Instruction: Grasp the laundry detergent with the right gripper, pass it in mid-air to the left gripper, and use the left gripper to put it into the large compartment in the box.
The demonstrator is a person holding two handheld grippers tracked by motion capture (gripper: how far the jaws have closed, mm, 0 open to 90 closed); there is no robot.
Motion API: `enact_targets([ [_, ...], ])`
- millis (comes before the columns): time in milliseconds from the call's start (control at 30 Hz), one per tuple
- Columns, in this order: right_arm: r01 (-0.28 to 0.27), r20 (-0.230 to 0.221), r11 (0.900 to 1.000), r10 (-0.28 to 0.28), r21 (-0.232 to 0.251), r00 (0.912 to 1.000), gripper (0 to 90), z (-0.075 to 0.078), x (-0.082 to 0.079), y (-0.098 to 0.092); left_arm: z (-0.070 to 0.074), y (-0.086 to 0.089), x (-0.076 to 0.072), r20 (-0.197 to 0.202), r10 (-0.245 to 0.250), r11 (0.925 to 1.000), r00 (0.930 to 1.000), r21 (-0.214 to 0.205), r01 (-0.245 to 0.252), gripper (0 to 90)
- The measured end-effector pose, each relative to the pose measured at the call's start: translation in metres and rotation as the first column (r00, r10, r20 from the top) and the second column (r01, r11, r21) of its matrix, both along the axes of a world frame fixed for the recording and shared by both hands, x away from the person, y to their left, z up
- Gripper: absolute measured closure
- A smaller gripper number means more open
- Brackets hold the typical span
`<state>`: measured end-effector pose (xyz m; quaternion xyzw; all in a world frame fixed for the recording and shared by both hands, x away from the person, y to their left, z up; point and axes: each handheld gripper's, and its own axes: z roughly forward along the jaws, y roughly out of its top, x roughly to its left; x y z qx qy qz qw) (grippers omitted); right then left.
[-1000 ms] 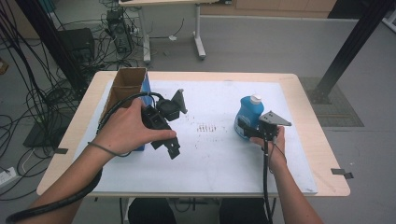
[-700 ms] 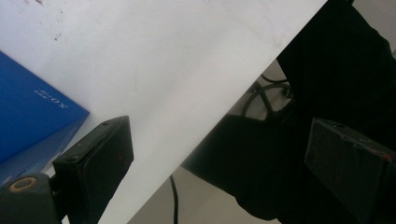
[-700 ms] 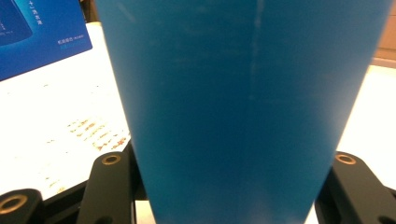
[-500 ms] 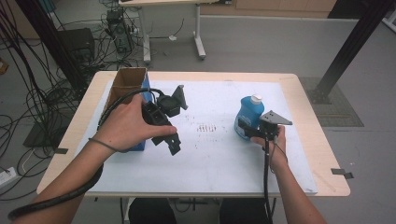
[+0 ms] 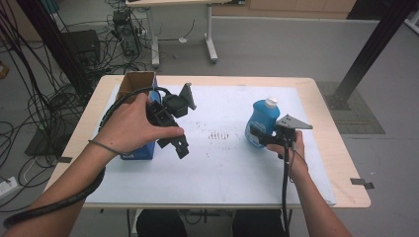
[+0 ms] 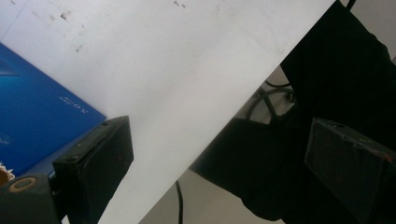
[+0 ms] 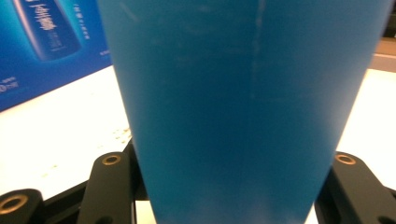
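Observation:
A blue bottle (image 5: 261, 120) with a white cap stands upright on the white sheet at the right. My right gripper (image 5: 257, 134) is shut on its lower body from the near side. In the right gripper view the bottle (image 7: 233, 107) sits between the two black jaws of that gripper (image 7: 224, 196). At the left, a hand holds my left gripper (image 5: 174, 142) just right of a blue carton (image 5: 141, 150), pointing toward the near table edge. Its jaws stand wide apart in the left gripper view, with nothing between them (image 6: 219, 158); the carton (image 6: 37, 116) lies beside one jaw.
The carton's top is open, showing brown flaps (image 5: 136, 80). A white sheet (image 5: 222, 163) covers most of the wooden table (image 5: 346, 163). Cables, a black post and another table's legs stand on the floor beyond.
The left gripper has shifted slightly beside the carton. The right gripper and the bottle have stayed in place.

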<state>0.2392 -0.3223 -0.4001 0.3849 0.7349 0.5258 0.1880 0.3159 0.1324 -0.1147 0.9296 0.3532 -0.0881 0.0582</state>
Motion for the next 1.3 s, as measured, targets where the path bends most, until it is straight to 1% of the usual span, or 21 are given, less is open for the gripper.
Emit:
enact_targets([
  [33, 0.0, 0.0, 1.0, 0.0, 0.0, 1.0, 43.5, 0.0, 0.0, 0.0, 0.001, 0.001, 0.0, 0.005, -0.003, 1.0, 1.0, -0.003, 0.003, 8.1],
  [133, -0.045, -0.002, 0.999, 0.045, 0.001, 0.999, 43.5, 0.006, 0.001, 0.0, 0.003, 0.0, -0.001, 0.01, -0.011, 0.9999, 0.9999, -0.007, 0.011, 8.1],
  [167, -0.045, -0.002, 0.999, 0.045, 0.001, 0.999, 43.5, 0.006, 0.001, 0.0, 0.004, 0.001, -0.001, 0.016, -0.016, 0.9998, 0.9998, -0.014, 0.016, 8.1],
  [333, -0.1, -0.008, 0.9949, 0.1, 0.004, 0.9949, 43.4, 0.015, 0.001, -0.001, 0.005, -0.001, 0.002, 0.009, -0.036, 0.9988, 0.9993, -0.033, 0.036, 8.7],
  [367, -0.109, -0.009, 0.994, 0.109, 0.007, 0.994, 43.4, 0.016, 0.0, -0.001, 0.006, -0.001, 0.003, 0.003, -0.04, 0.9984, 0.9992, -0.041, 0.04, 9.3],
  [433, -0.128, -0.012, 0.9916, 0.129, 0.018, 0.9916, 43.4, 0.019, 0.0, -0.001, 0.006, -0.001, 0.005, 0.003, -0.045, 0.9979, 0.999, -0.047, 0.045, 11.3],
  [467, -0.147, -0.012, 0.989, 0.147, 0.018, 0.989, 43.4, 0.022, 0.0, 0.0, 0.008, -0.001, 0.006, 0.005, -0.054, 0.9971, 0.9985, -0.053, 0.054, 11.5],
  [500, -0.147, -0.012, 0.989, 0.147, 0.018, 0.989, 43.4, 0.022, 0.0, 0.0, 0.008, -0.001, 0.006, 0.005, -0.054, 0.9971, 0.9985, -0.053, 0.054, 11.9],
  [600, -0.182, -0.014, 0.9831, 0.183, 0.019, 0.9831, 43.4, 0.027, 0.001, 0.0, 0.01, -0.001, 0.007, 0.008, -0.061, 0.9961, 0.9981, -0.064, 0.061, 12.1],
  [633, -0.19, -0.017, 0.9816, 0.19, 0.02, 0.9816, 43.4, 0.029, 0.001, 0.0, 0.011, -0.002, 0.008, 0.01, -0.07, 0.9955, 0.9975, -0.064, 0.07, 12.5],
  [700, -0.204, -0.018, 0.9787, 0.204, 0.021, 0.9787, 43.4, 0.03, 0.0, 0.001, 0.012, -0.004, 0.006, 0.026, -0.074, 0.9955, 0.9969, -0.057, 0.076, 10.2],
  [733, -0.22, -0.021, 0.9754, 0.22, 0.022, 0.9753, 43.3, 0.032, 0.0, 0.001, 0.013, -0.006, 0.006, 0.032, -0.083, 0.9951, 0.996, -0.051, 0.085, 10.0],
  [767, -0.22, -0.021, 0.9754, 0.22, 0.022, 0.9753, 43.3, 0.032, 0.0, 0.001, 0.013, -0.006, 0.006, 0.032, -0.083, 0.9951, 0.996, -0.051, 0.085, 9.9],
  [900, -0.258, -0.032, 0.9656, 0.259, 0.03, 0.9654, 43.4, 0.034, 0.002, 0.001, 0.015, -0.009, 0.007, 0.036, -0.101, 0.9938, 0.9942, -0.041, 0.103, 9.9],
  [967, -0.283, -0.032, 0.9585, 0.284, 0.03, 0.9582, 43.3, 0.035, 0.002, 0.002, 0.015, -0.01, 0.007, 0.038, -0.113, 0.9927, 0.9928, -0.037, 0.115, 9.9],
  [1000, -0.289, -0.028, 0.9569, 0.29, 0.028, 0.9567, 43.3, 0.035, 0.002, 0.002, 0.015, -0.011, 0.007, 0.036, -0.117, 0.9922, 0.9925, -0.038, 0.118, 9.9],
  [1067, -0.321, -0.03, 0.9466, 0.322, 0.029, 0.9463, 43.3, 0.037, 0.004, 0.003, 0.016, -0.013, 0.006, 0.04, -0.133, 0.9902, 0.9904, -0.039, 0.134, 9.8],
  [1167, -0.347, -0.028, 0.9374, 0.348, 0.028, 0.9372, 43.4, 0.038, 0.004, 0.005, 0.018, -0.015, 0.006, 0.043, -0.149, 0.9876, 0.9879, -0.044, 0.151, 9.8],
  [1200, -0.359, -0.026, 0.9329, 0.36, 0.027, 0.9327, 43.4, 0.039, 0.004, 0.006, 0.019, -0.015, 0.006, 0.046, -0.154, 0.9867, 0.987, -0.044, 0.156, 9.8],
  [1300, -0.388, -0.021, 0.9216, 0.388, 0.02, 0.9214, 43.4, 0.042, 0.004, 0.009, 0.021, -0.019, 0.005, 0.05, -0.185, 0.9809, 0.9814, -0.051, 0.188, 9.7],
])
